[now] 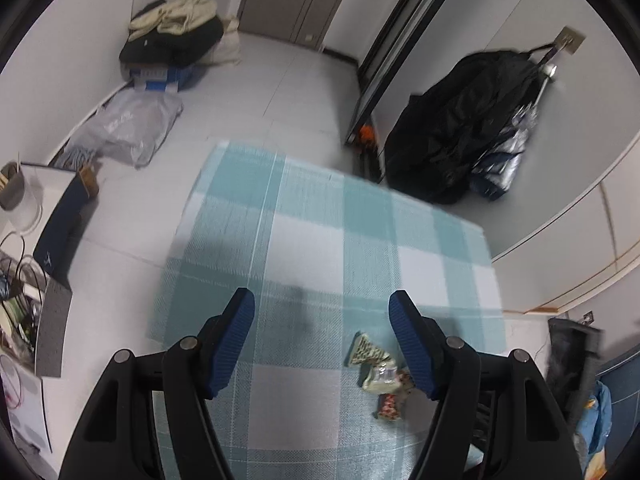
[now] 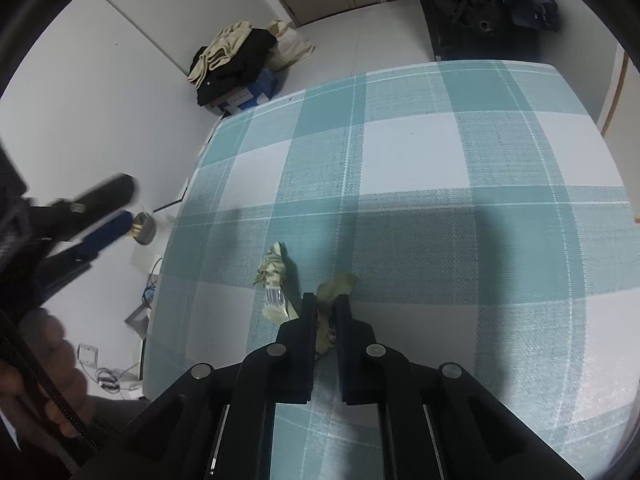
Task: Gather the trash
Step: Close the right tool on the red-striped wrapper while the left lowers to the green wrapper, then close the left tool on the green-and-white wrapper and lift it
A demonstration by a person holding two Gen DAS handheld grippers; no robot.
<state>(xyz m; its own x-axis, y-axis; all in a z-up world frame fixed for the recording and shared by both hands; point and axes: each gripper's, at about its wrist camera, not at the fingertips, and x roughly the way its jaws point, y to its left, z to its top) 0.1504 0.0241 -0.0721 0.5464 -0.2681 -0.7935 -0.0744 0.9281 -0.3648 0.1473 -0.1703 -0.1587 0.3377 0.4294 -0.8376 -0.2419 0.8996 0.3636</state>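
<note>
Dim, fisheye-warped, blurred at edges.

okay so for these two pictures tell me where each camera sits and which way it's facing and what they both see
Left wrist: on the left gripper, looking steeply down over the checked tablecloth; its own fingers stand open above bare cloth, wrappers by one of them.
Right wrist: on the right gripper, looking steeply down; its fingers are shut on a crumpled wrapper. The left gripper and a hand show at the left edge.
Shared: the tablecloth, the wrappers, the clothes pile by the wall.
</note>
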